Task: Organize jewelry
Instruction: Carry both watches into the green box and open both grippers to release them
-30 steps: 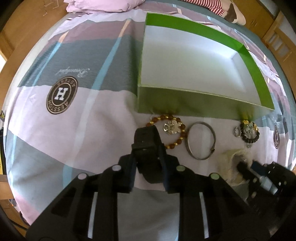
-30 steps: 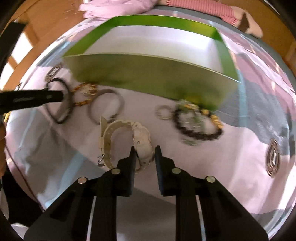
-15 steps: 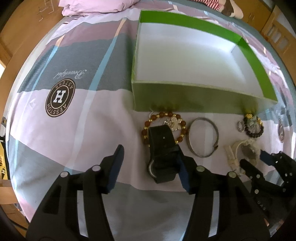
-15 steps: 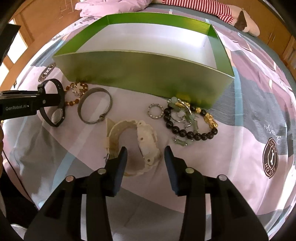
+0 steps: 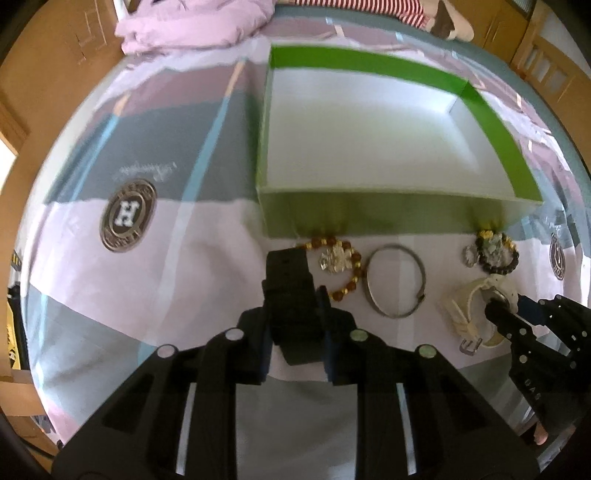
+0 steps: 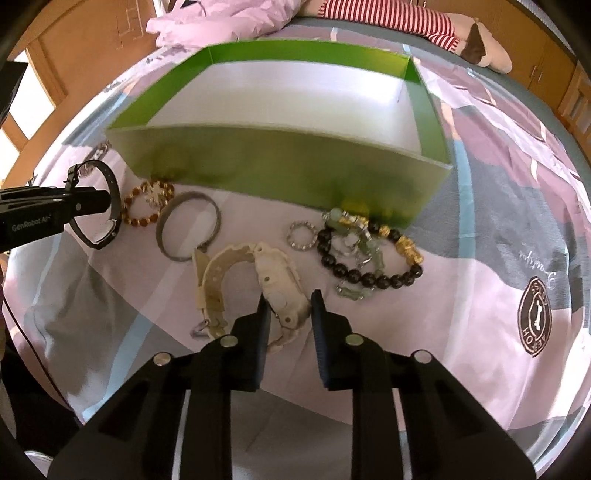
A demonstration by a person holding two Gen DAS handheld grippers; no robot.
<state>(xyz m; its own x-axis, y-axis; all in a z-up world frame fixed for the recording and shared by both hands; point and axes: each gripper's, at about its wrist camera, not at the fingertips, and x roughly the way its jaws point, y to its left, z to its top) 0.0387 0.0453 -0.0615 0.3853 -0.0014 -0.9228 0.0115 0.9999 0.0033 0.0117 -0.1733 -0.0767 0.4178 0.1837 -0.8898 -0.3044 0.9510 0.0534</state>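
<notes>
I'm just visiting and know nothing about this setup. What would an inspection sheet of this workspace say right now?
Surface: patterned bedsheet, pink and grey with round logos.
Job's things: green box, open, nothing seen inside. In front of it: amber bead bracelet, metal bangle, small ring, black bead bracelet, cream watch, black watch.
Clutter: pink bedding and a striped plush toy at the far edge.
Grippers: left tool shut on the black watch; right tool open, its fingers either side of the cream watch.
Cables: a thin dark cord at the left edge of the right view.
Surroundings: wooden furniture.
</notes>
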